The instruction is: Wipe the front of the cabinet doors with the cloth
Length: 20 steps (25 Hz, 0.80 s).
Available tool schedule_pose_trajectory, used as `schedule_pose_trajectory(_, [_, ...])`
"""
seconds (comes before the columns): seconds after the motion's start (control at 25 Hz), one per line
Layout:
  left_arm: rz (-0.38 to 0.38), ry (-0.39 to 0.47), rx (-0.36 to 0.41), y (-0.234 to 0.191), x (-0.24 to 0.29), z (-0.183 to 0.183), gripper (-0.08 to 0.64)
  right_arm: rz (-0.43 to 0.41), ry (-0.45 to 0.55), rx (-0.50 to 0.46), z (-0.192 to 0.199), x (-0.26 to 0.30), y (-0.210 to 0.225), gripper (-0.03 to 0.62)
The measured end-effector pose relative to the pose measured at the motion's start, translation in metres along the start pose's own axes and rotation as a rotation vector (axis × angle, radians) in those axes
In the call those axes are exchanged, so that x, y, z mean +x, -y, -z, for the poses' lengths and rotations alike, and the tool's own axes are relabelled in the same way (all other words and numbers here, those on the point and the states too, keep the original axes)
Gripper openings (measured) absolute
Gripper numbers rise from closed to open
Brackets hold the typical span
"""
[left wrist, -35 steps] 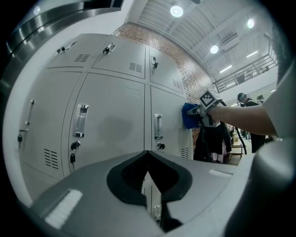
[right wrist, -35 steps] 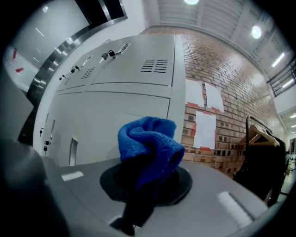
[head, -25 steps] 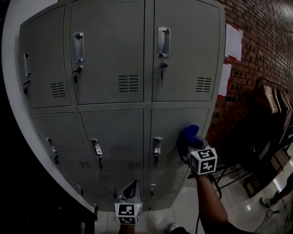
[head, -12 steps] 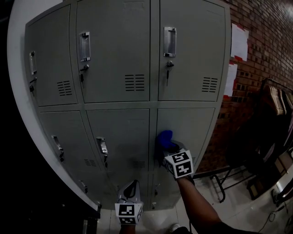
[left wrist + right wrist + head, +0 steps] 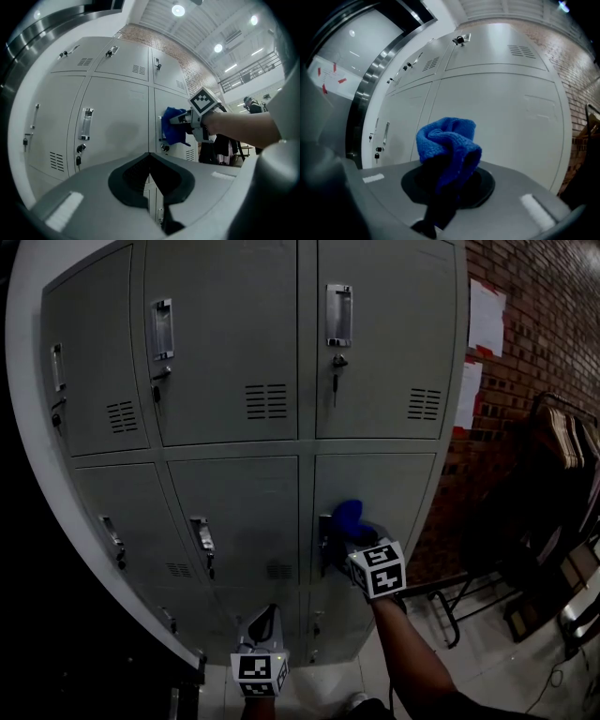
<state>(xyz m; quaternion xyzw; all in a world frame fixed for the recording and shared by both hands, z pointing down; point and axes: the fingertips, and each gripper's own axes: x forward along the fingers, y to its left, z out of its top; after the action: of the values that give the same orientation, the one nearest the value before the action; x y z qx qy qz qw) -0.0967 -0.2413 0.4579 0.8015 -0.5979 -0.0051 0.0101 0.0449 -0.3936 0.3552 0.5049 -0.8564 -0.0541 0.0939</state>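
Your right gripper (image 5: pixel 449 180) pinches soft, floppy cloth (image 5: pixel 449 140) mid-bunch; press firmly on cabinet door (image 5: pixel 506 112). Left gripper (image 5: pixel 150 169) closed, empty.

Wall (image 5: pixel 548 352): red-brown brick, on the right.
Papers (image 5: pixel 486 317): pale sheets stuck to the brick.
Floor (image 5: pixel 487 648): pale and glossy.
Rack (image 5: pixel 562 442): dark, hung with hangers, beside the brick.
Ceiling lights (image 5: pixel 178 9): round lamps glowed overhead.

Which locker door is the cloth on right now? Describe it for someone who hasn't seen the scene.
Find the grey locker bank beside the brick wall. Take the column nearest the bricks, second door down in the head view. It alone has the blue cloth, clamped in the right gripper, at its handle.
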Motion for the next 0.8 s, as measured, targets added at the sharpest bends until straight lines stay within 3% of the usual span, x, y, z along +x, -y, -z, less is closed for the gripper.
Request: schedule_pose_trajectory(0.8, [0.046, -0.016, -0.002, 0.012, 0.013, 0.006, 0.014, 0.253, -0.073, 0.02, 0.052, -0.06, 0.14, 0.058])
